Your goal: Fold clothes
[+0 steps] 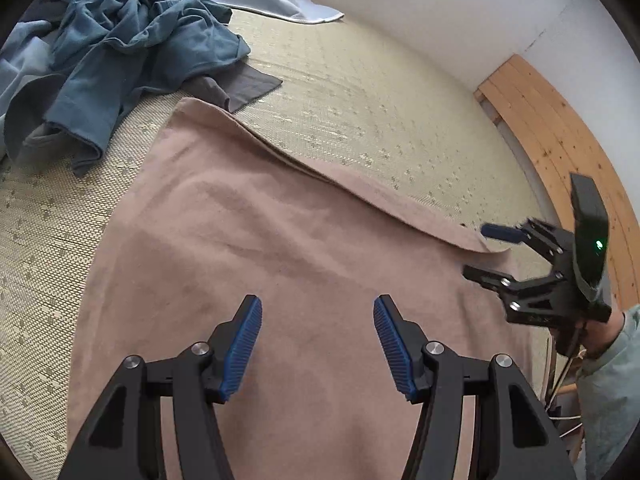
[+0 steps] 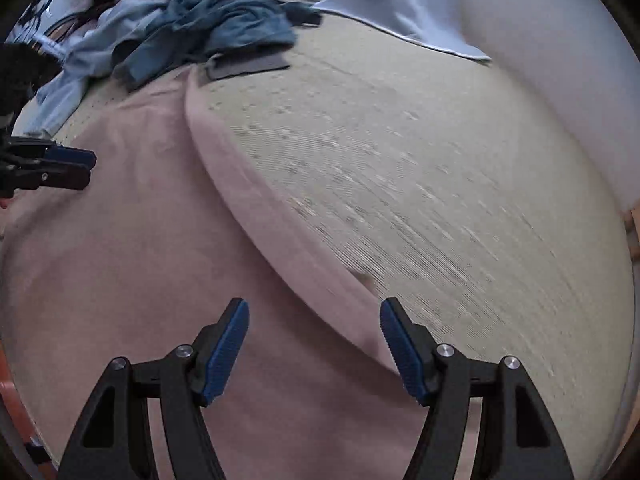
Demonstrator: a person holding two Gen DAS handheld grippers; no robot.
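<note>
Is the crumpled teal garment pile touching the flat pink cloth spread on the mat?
Apart. In the left wrist view, a strip of woven mat shows between the teal pile and the pink cloth.

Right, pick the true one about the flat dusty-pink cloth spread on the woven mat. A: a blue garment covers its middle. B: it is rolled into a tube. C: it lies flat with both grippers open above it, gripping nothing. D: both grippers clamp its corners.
C: the dusty-pink cloth lies spread flat, and the left gripper and right gripper both stand open with nothing between their pads.
</note>
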